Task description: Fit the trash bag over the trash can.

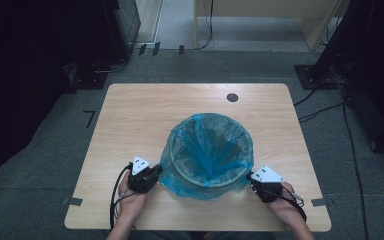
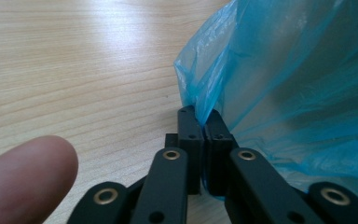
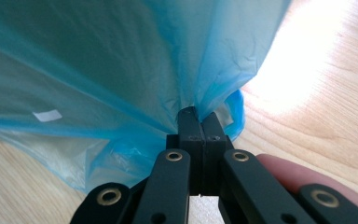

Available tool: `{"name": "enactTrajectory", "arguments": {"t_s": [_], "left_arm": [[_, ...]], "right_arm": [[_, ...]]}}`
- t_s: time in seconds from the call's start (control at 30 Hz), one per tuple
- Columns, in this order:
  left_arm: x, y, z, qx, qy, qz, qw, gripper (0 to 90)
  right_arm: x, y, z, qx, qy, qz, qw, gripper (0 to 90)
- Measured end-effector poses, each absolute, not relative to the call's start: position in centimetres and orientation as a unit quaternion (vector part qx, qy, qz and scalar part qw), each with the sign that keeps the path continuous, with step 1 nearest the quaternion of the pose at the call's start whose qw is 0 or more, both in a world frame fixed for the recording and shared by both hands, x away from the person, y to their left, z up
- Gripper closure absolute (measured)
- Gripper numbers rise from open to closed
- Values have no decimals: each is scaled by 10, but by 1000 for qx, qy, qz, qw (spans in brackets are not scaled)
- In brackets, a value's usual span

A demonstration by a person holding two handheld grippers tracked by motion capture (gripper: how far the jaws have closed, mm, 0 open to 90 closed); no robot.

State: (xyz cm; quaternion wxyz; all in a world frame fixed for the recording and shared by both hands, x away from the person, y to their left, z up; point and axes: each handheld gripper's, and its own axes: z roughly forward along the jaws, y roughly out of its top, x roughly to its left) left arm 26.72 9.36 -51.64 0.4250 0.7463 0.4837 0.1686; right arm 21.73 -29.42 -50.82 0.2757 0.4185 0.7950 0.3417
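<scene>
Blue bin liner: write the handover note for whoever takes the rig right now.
Left tool: shut on the blue bin liner, pinching its hem on the bin's left side.
Right tool: shut on the liner's hem on the right side.
Things: bin stands upright near the table's front middle; liner sits inside, draped over the rim.
Done: both grips taken.
Left: probably pull the hem down or lift the liner; intent is unclear.
</scene>
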Motion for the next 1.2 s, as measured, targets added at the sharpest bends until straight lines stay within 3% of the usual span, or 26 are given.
{"name": "enactTrajectory", "arguments": {"t_s": [0.2, 0.33, 0.37, 0.43, 0.5, 0.57, 0.7, 0.8, 0.9, 1.03, 1.2], "left_arm": [[269, 92, -517, 761, 493, 187, 379, 879], [271, 95, -518, 751, 505, 183, 384, 882], [272, 97, -518, 748, 508, 174, 391, 855], [274, 103, -518, 740, 508, 154, 413, 633], [275, 108, -517, 728, 504, 140, 442, 486], [275, 111, -516, 723, 501, 144, 452, 405], [272, 112, -508, 706, 485, 161, 491, 312], [269, 110, -502, 697, 476, 168, 510, 248], [266, 109, -497, 690, 467, 179, 523, 180], [263, 112, -491, 683, 455, 202, 535, 161], [263, 120, -487, 674, 460, 217, 535, 160]], "right_arm": [[217, -291, -514, 414, 807, 318, 277, 900], [219, -291, -518, 420, 809, 299, 282, 900], [219, -293, -518, 426, 805, 305, 279, 900], [219, -298, -518, 436, 794, 336, 257, 900], [216, -305, -517, 425, 787, 387, 225, 731], [212, -307, -515, 407, 781, 413, 230, 518], [206, -310, -508, 397, 763, 454, 233, 361], [205, -312, -501, 398, 746, 480, 233, 328], [202, -315, -495, 398, 734, 499, 233, 318], [198, -317, -488, 394, 726, 511, 237, 323], [197, -320, -478, 386, 717, 522, 254, 520]]}}
